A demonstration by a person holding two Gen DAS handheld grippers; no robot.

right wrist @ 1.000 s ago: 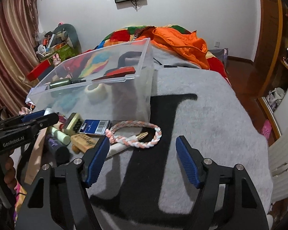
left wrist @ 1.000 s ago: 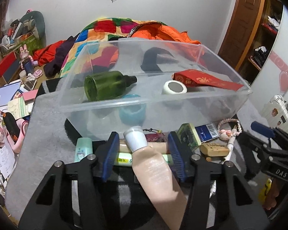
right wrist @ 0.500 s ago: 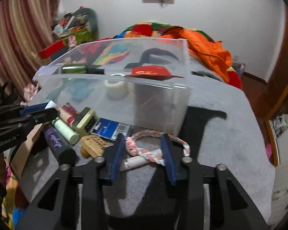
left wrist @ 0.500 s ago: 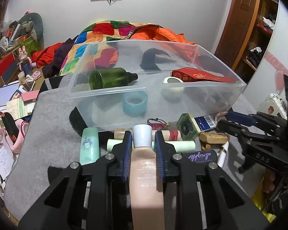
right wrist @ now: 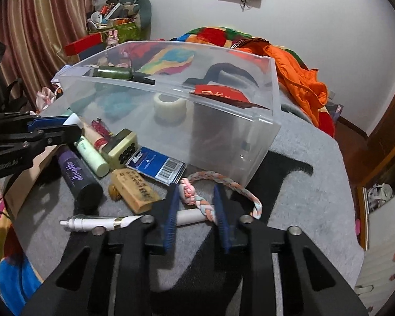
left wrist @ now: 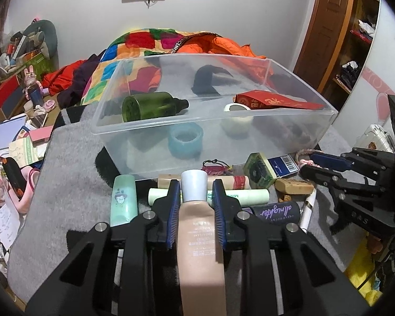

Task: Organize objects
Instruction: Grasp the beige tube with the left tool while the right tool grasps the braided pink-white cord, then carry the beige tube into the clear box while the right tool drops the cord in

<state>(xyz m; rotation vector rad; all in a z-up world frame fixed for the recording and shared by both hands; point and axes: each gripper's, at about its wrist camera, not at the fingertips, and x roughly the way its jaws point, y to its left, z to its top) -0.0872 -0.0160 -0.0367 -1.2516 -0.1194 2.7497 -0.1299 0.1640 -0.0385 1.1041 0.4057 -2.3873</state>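
Observation:
My left gripper is shut on a beige tube with a white cap, held in front of the clear plastic bin. The bin holds a green bottle, a blue tape ring, a white tape roll and a red envelope. My right gripper has its jaws closed around the braided pink rope ring and a white pen on the grey mat. The left gripper also shows in the right wrist view.
Loose items lie before the bin: a mint tube, a green tube, a purple bottle, a wooden block, a blue card, a green box. Clutter lines the floor at left.
My left gripper closed on the beige tube and lifted it slightly. My right gripper moved down and left to the rope ring and narrowed its jaws around it.

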